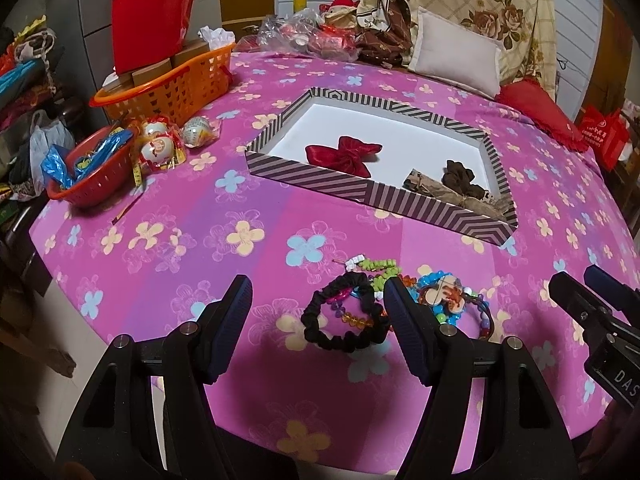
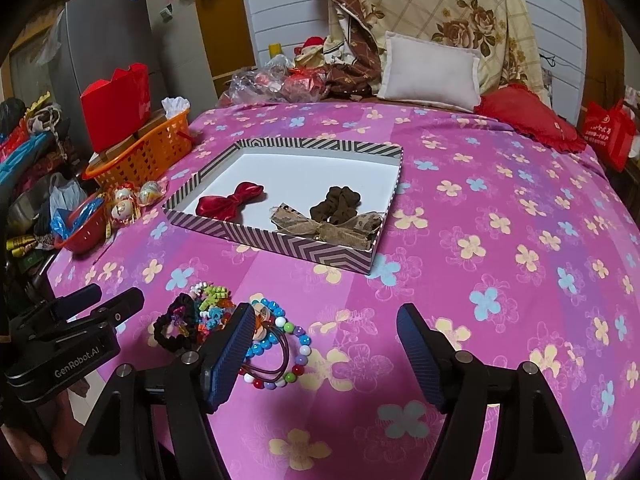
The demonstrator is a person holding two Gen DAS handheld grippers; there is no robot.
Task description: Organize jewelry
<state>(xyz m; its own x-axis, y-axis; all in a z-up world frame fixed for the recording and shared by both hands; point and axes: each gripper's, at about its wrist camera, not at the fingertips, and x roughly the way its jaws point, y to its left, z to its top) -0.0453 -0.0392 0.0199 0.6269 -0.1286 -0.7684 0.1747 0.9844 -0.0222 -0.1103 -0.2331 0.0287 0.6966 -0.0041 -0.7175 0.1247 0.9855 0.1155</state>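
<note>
A striped shallow box [image 1: 376,196] [image 2: 280,246] lies on the pink flowered bedspread. It holds a red bow [image 1: 342,154] [image 2: 230,202], a brown scrunchie [image 1: 460,174] [image 2: 336,204] and a tan ribbon bow [image 2: 328,228]. In front of it lies a pile of jewelry: a black scrunchie [image 1: 344,340] [image 2: 176,330], green and white beads [image 1: 376,266], a bead bracelet [image 2: 276,350] and colourful pieces [image 1: 444,300]. My left gripper [image 1: 318,302] is open, its right finger over the pile. My right gripper [image 2: 326,326] is open just right of the pile.
An orange basket [image 1: 172,88] with a red bag [image 1: 148,24], a red bowl [image 1: 90,184] and wrapped ornaments [image 1: 160,148] stand at the left. Pillows [image 1: 456,54], a red cushion [image 1: 540,116] and plastic bags [image 1: 304,38] lie at the back.
</note>
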